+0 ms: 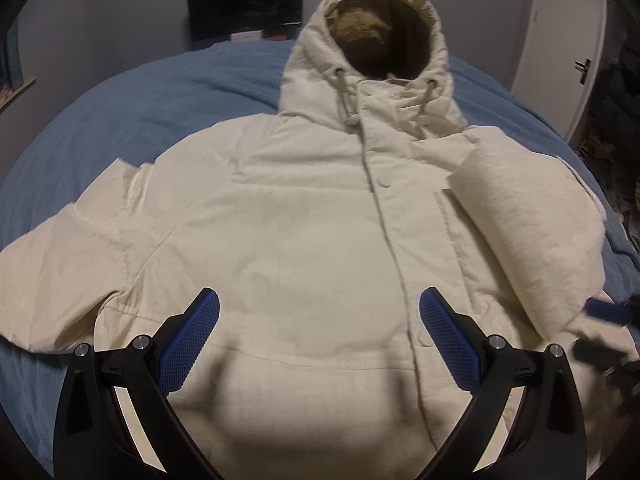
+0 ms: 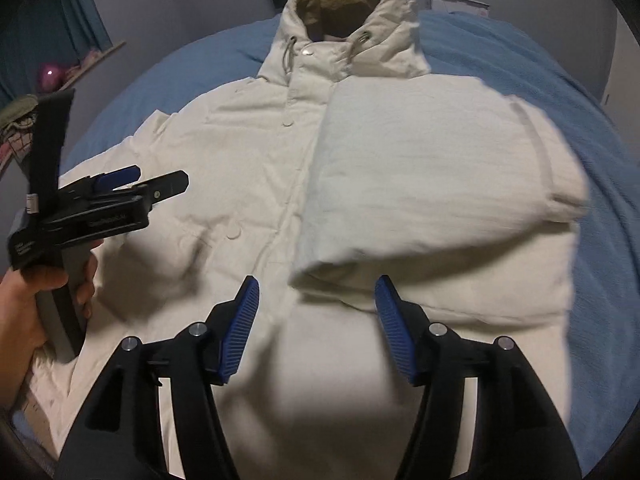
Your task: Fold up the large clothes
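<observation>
Right now both my tongs hang wide open above the near hem of the cream hooded jacket point(image 1: 304, 216), gripping nothing: the left tongs point(image 1: 320, 336) over the left half of the front, the right tongs point(image 2: 316, 328) just near of the sleeve cuff. The jacket lies front up on the blue bed point(image 1: 132, 104), its long axis running straight away from me, hem near and hood point(image 1: 372, 40) far. The right sleeve point(image 2: 432, 184) is already laid across the chest, its cuff opening touching the front panel just ahead of my right tongs. The left sleeve point(image 1: 60, 264) is spread out to the left over the bedding, and my left tongs are the nearer pair to it, so I judge that sleeve to be the next one to bring in. The bedcover looks soft and slightly rumpled. Beyond the bed are a grey wall, a dark screen point(image 1: 244, 4) at far left and a white door point(image 1: 560, 40) at far right.
</observation>
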`<state>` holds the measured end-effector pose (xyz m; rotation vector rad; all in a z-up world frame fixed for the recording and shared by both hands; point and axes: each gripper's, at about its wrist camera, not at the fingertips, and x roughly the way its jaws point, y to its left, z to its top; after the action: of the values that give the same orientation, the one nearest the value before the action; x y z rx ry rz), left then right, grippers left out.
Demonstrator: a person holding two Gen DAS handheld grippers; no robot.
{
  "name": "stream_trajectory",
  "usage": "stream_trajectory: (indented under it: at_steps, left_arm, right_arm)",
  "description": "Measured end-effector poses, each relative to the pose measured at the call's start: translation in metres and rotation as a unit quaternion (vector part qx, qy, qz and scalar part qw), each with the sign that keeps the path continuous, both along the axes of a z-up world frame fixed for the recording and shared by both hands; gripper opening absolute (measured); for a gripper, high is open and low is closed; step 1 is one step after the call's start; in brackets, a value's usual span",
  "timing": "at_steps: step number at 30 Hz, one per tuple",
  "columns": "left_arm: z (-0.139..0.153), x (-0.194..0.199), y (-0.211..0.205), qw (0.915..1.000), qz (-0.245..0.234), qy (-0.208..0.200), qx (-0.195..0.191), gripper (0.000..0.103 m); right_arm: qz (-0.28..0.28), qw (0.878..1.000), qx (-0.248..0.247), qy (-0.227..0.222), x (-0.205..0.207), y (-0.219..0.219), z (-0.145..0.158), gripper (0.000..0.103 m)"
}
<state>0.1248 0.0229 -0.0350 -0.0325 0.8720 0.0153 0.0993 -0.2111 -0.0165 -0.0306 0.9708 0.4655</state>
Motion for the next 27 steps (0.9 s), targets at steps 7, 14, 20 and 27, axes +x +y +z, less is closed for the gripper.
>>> stream_trajectory:
  at_steps: [7, 14, 20, 27]
  left_arm:
    - [0.027, -0.012, -0.052, 0.9942, -0.085, -0.054, 0.037, 0.097]
    - [0.035, -0.012, -0.153, 0.9696, -0.233, -0.067, 0.035, 0.097]
    - [0.014, 0.007, -0.227, 0.9532, -0.290, -0.050, 0.071, 0.080]
    - [-0.013, 0.021, -0.257, 0.9468, -0.290, -0.031, 0.137, 0.023]
  right_arm:
    - [-0.156, 0.986, 0.023, -0.053, 0.006, -0.101, 0.031, 0.065]
    - [-0.271, 0.958, 0.085, -0.045, 0.023, -0.178, 0.023, 0.065]
    - [-0.300, 0.946, 0.120, -0.031, 0.026, -0.203, 0.015, 0.065]
    - [-0.286, 0.948, 0.134, -0.037, 0.029, -0.198, 0.015, 0.065]
